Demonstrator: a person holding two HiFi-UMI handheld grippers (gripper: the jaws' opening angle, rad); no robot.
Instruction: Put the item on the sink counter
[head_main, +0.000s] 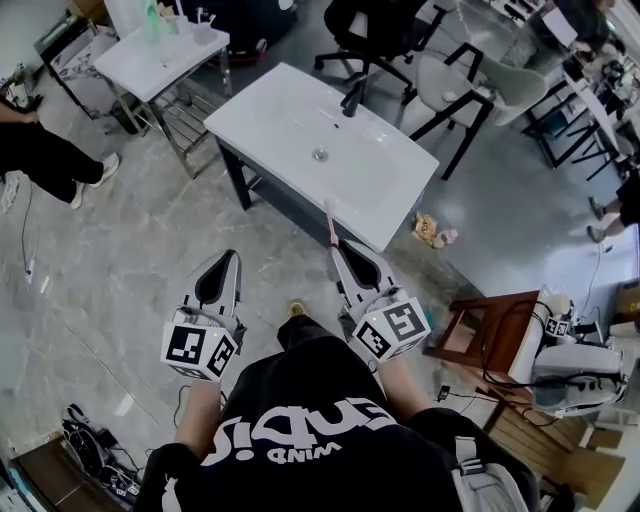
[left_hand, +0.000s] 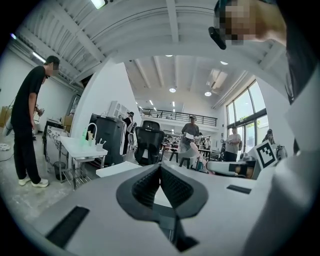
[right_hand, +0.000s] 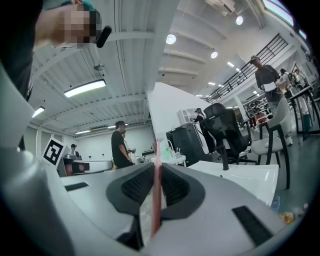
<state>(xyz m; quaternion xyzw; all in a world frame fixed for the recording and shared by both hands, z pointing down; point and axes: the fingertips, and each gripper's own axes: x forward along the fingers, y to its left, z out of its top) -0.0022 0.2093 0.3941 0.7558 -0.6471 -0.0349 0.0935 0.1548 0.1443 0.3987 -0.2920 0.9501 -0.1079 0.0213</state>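
Note:
A thin pink stick-like item (right_hand: 156, 185) stands pinched between the jaws of my right gripper (head_main: 338, 252), its tip (head_main: 330, 222) poking past the fingertips toward the near edge of the white sink counter (head_main: 280, 120). The counter has a basin with a drain (head_main: 320, 155) and a black faucet (head_main: 352, 98). My left gripper (head_main: 224, 265) hangs over the grey floor, left of the right one, jaws shut with nothing between them (left_hand: 160, 170). Both grippers are short of the counter.
A small white table (head_main: 165, 55) with bottles stands at the far left, beside the counter. Black office chairs (head_main: 370, 30) and a pale chair (head_main: 470, 85) sit behind the sink. A wooden stool (head_main: 480, 330) is at right. People stand around the room.

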